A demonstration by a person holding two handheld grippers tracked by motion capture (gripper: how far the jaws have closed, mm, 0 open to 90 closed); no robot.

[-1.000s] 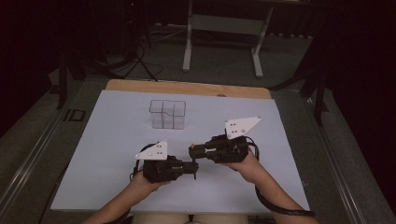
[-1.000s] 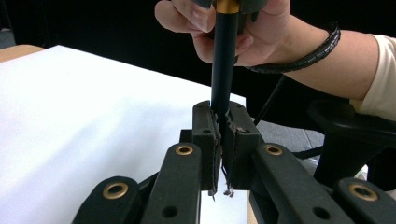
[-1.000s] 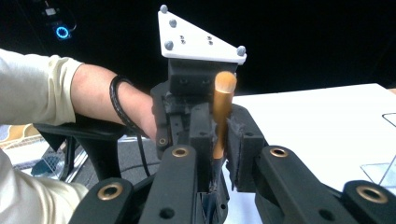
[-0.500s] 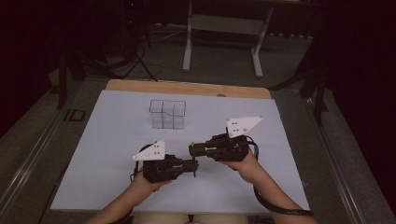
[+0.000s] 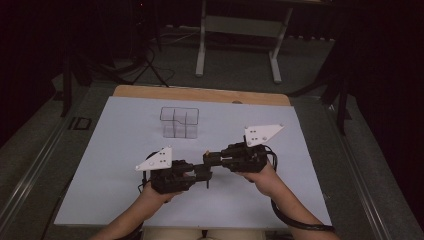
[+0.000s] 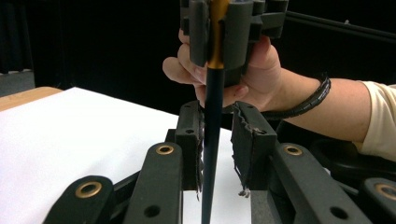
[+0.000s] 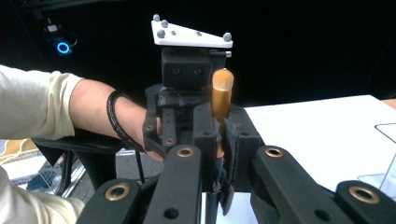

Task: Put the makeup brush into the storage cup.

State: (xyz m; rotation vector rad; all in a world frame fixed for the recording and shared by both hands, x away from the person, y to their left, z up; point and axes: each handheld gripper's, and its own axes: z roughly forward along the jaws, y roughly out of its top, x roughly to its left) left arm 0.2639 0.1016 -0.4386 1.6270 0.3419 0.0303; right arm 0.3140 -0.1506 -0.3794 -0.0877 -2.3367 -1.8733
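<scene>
A brush with a dark handle [image 6: 212, 140], a gold ferrule and an orange-brown tip [image 7: 222, 88] hangs between my two grippers, which meet tip to tip at the table's front middle. My right gripper [image 7: 222, 116] is shut on the ferrule; it shows from the front, high up, in the left gripper view [image 6: 229, 28]. My left gripper [image 6: 218, 116] is open, with the handle running down between its jaws, against the left pad [image 6: 196, 140] and clear of the right one. From above, the left gripper [image 5: 200, 172] sits just below and left of the right gripper [image 5: 207, 157].
A clear plastic box with several compartments [image 5: 179, 122] stands on the white table sheet [image 5: 115, 150] toward the back, left of centre; its corner shows at the right edge [image 7: 385, 154]. A metal stand [image 5: 240, 30] is behind the table. Dark floor surrounds it.
Almost nothing: the two grippers stay tip to tip at the front of the table, with only slight shifts of the hands.
</scene>
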